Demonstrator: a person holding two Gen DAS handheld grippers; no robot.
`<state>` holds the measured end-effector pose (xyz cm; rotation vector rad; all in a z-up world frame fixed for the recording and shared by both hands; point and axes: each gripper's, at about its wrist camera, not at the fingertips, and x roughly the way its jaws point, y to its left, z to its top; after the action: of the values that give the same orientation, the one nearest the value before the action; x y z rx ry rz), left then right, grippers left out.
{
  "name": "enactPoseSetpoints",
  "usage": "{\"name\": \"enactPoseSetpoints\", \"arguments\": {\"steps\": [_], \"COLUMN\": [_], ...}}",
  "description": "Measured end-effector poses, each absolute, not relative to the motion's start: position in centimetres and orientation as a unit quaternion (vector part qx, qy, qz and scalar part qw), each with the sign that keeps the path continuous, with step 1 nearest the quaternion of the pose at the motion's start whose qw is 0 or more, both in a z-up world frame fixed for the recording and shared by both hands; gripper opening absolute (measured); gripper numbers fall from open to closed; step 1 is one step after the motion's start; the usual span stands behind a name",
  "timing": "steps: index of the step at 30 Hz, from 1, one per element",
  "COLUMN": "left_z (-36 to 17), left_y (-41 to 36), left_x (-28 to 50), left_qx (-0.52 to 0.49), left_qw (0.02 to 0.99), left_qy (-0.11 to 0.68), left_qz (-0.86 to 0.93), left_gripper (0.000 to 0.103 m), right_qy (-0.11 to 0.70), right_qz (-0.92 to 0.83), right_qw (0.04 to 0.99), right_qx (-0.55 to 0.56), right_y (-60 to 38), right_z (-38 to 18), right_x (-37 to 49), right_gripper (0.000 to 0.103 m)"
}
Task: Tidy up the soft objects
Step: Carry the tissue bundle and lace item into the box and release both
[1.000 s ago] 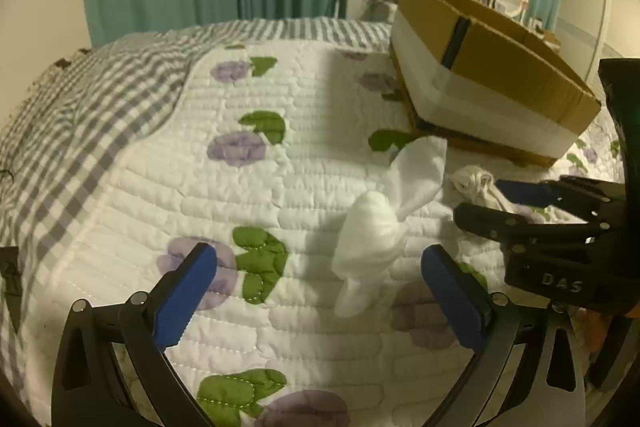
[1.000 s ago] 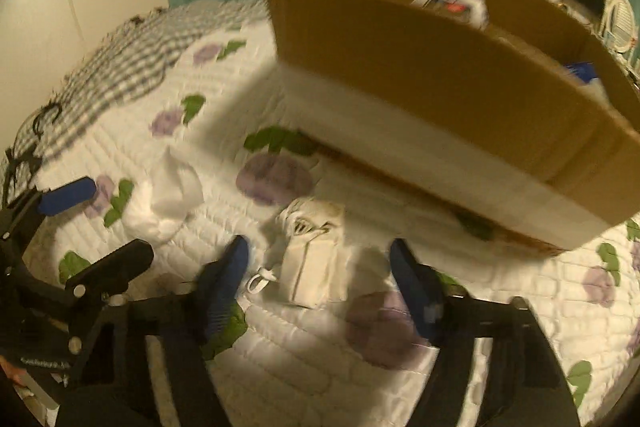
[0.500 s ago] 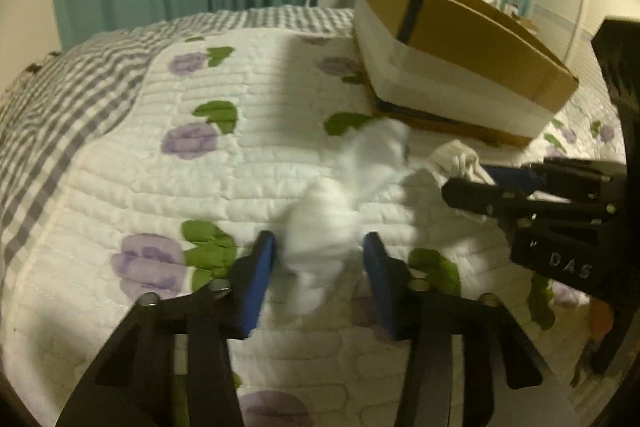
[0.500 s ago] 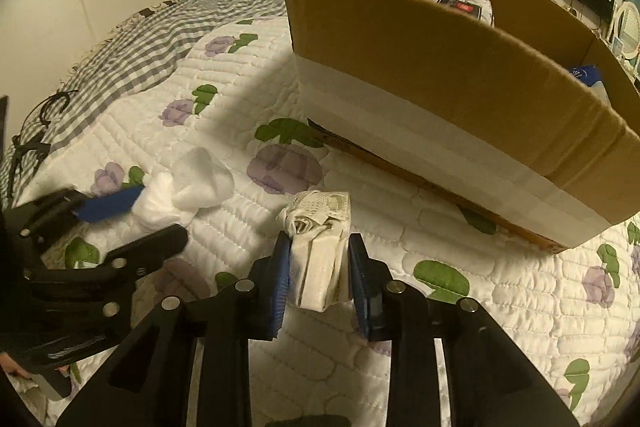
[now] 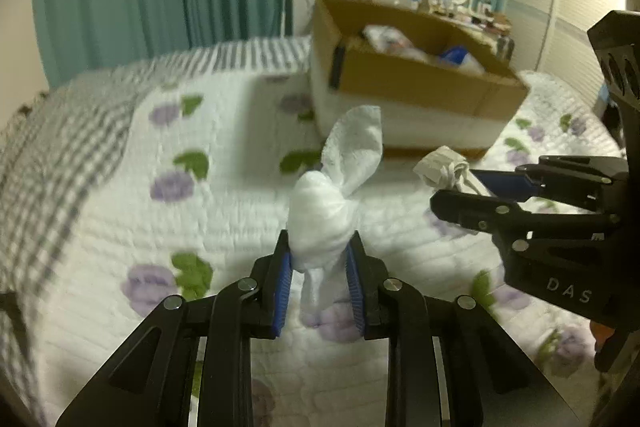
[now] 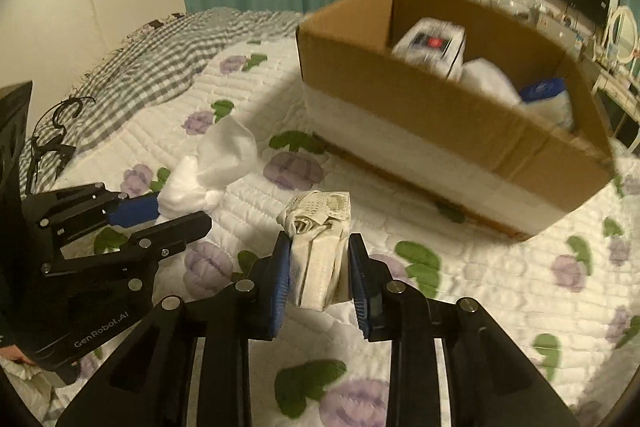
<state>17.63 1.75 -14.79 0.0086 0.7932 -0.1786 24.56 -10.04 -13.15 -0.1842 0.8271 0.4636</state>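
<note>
Between the blue pads of the left gripper (image 5: 320,267): white knotted bundle (image 5: 325,217), pinched tight at its lower half, loose tail flaring up past the fingertips. Held clear above the floral quilt (image 5: 224,211). Over on the right gripper (image 6: 319,273), same deal, clamped snug around a cream folded cloth (image 6: 318,251), top poking out ahead. Both angled toward the cardboard box (image 6: 420,115), already holding a few soft packs.
</note>
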Motion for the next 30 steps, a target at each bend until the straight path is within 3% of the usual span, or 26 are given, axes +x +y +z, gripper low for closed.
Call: {"name": "enactPoseSetpoints", "arguments": {"steps": [18,30], "left_z": [-0.2,3.7], "left_y": [-2.5,-4.6], "left_x": [13.7,17.7], "left_qx": [0.044,0.046], "left_qw": [0.957,0.962], "left_qy": [0.269,0.241], "left_qz": [-0.103,-0.117], "left_gripper": [0.024,0.025], "right_qy": [0.279,0.247], "right_qz": [0.174,0.159], "right_qw": [0.940,0.953], "right_qx": [-0.094,-0.072], "right_y": [-15.5,-18.9], "right_z": [2.4,6.5], "right_x": [19.2,22.6], "right_gripper": [0.027,0.027]}}
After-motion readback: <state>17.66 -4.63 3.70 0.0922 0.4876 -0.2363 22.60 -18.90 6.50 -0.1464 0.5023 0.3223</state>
